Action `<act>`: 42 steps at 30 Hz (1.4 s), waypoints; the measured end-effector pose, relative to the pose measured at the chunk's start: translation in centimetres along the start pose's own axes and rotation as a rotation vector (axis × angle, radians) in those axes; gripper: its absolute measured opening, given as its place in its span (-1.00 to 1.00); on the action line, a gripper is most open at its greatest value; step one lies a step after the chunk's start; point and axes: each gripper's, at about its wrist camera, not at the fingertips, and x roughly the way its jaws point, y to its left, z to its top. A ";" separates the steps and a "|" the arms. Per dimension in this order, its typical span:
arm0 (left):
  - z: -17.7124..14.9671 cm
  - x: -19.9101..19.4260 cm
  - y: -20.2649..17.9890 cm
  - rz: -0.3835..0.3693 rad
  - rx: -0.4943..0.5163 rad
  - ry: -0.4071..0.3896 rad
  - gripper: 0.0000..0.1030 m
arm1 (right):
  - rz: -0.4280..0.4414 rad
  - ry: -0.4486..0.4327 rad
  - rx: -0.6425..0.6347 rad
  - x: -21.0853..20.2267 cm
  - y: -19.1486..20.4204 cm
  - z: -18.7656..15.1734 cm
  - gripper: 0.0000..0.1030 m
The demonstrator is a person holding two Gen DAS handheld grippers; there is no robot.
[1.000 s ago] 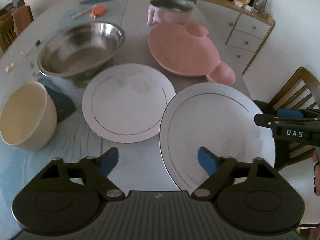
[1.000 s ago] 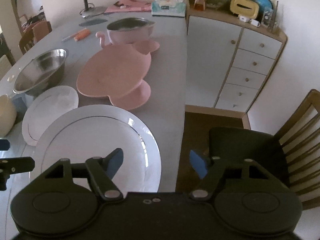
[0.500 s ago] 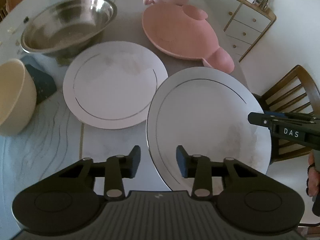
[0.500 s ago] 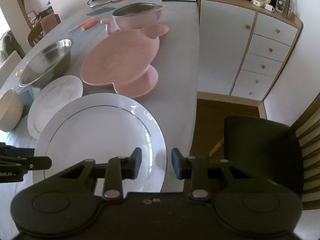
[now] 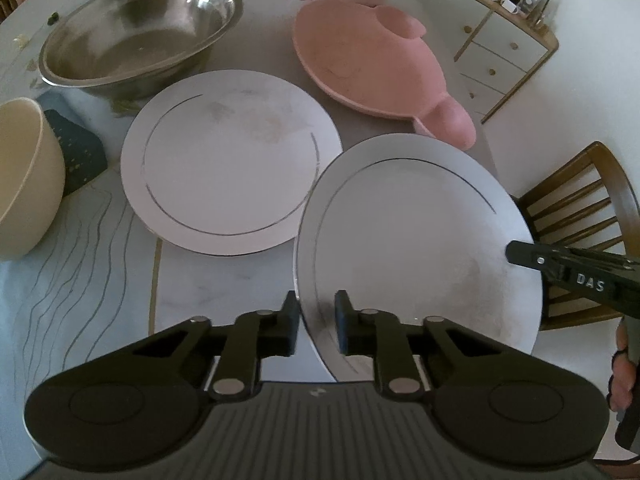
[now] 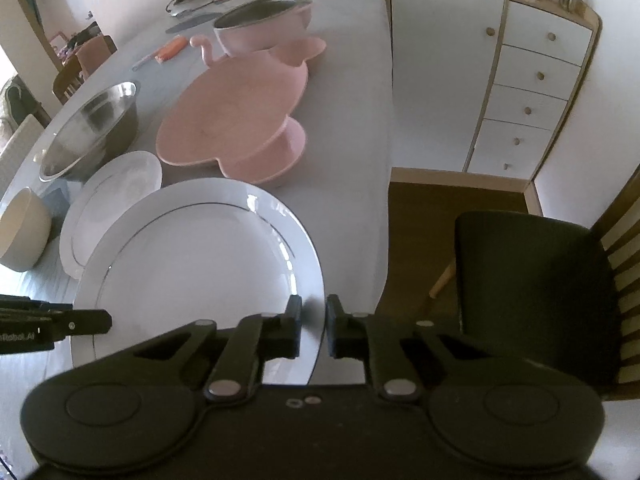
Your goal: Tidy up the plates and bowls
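Note:
A large white plate (image 5: pixel 420 236) with a thin dark ring is held between both grippers. My left gripper (image 5: pixel 317 320) is shut on its near-left rim. My right gripper (image 6: pixel 313 326) is shut on its right rim (image 6: pixel 308 280), and its tip shows in the left wrist view (image 5: pixel 524 256). The plate's left edge overlaps a smaller white plate (image 5: pixel 228 168), also seen in the right wrist view (image 6: pixel 112 196). A steel bowl (image 5: pixel 136 28), a cream bowl (image 5: pixel 24 176) and a pink mouse-shaped plate (image 5: pixel 368 60) sit on the table (image 5: pixel 100 280).
A pink pot (image 6: pixel 264 28) stands behind the pink plate. A dark mat (image 5: pixel 78 152) lies by the cream bowl. A wooden chair with a black seat (image 6: pixel 532 288) stands right of the table, and a white drawer cabinet (image 6: pixel 520 80) behind it.
Both grippers have closed from open onto the large plate's rim. The cameras have moved closer to the plate, which now overlaps the smaller plate's edge.

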 end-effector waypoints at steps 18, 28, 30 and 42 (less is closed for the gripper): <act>-2.5 -1.4 0.9 -0.013 0.050 0.014 -0.76 | 0.004 0.010 0.109 -2.1 0.5 -4.0 -0.80; -5.9 -3.8 3.0 -0.041 0.098 0.031 -0.76 | 0.004 0.003 0.174 -4.6 3.0 -8.8 -0.81; -6.7 -4.5 3.4 -0.049 0.119 0.027 -0.76 | 0.002 0.001 0.185 -5.2 3.6 -9.8 -0.81; -10.9 -6.0 4.7 -0.081 0.200 0.047 -0.77 | -0.043 -0.011 0.230 -8.1 6.5 -15.7 -0.81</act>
